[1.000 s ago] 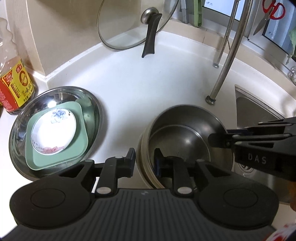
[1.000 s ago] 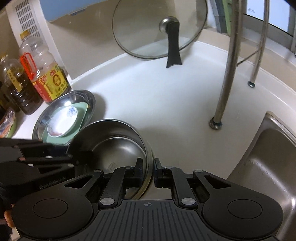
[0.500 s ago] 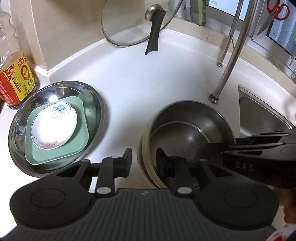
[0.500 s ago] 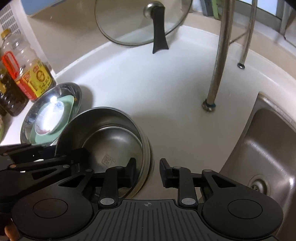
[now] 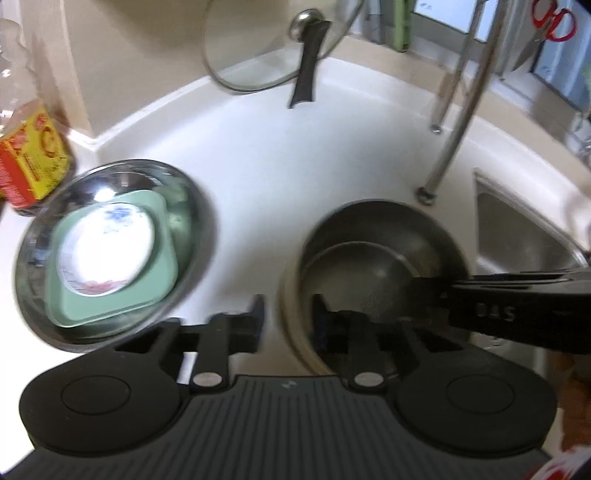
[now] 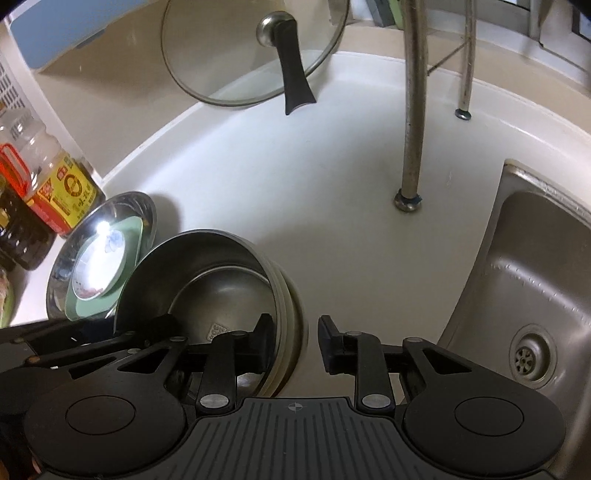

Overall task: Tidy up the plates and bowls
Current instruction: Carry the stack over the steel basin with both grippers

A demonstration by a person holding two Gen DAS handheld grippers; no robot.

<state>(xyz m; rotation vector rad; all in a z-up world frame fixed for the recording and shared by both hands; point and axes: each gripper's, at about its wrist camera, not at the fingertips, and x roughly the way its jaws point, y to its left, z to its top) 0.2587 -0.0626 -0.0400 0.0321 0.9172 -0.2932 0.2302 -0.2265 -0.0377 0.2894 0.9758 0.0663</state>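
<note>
**Both grippers straddling the rim of the stacked steel bowls beside the sink**

Left wrist view, nearest: the left gripper [image 5: 286, 319] has its jaws parted, one finger outside the wall of the stacked bowls [image 5: 369, 254] and the other inside; neither pad can be seen pressing the rim. The right gripper [image 5: 480, 295] reaches in from the right, its tip over the bowls' interior.

Right wrist view, nearest: the right gripper [image 6: 295, 341] also has its jaws apart, the left finger inside the bowls [image 6: 221, 288] and the right finger outside, over bare tabletop [image 6: 314, 184]. The left gripper [image 6: 74, 343] enters from the lower left at the bowls' far rim. The outer walls of the bowls show several nested cream-coloured rims beneath the steel one.

Middle ground: the bowls stand near the front edge of the tabletop, between the steel dish [image 5: 188, 206] on their left and the sink [image 6: 535, 295] on their right. The dish holds a green square plate [image 5: 162, 284], on which lies a small white floral saucer [image 5: 107, 251]; glare washes out much of the saucer.

Far ground: oil bottles [image 6: 62, 184] stand at the left edge behind the dish. A steel pole [image 6: 412, 110] rises from the tabletop near the sink's back corner. A glass lid [image 6: 251, 51] with a black handle leans against the back wall. Red scissors [image 5: 550, 24] hang at the upper right.
</note>
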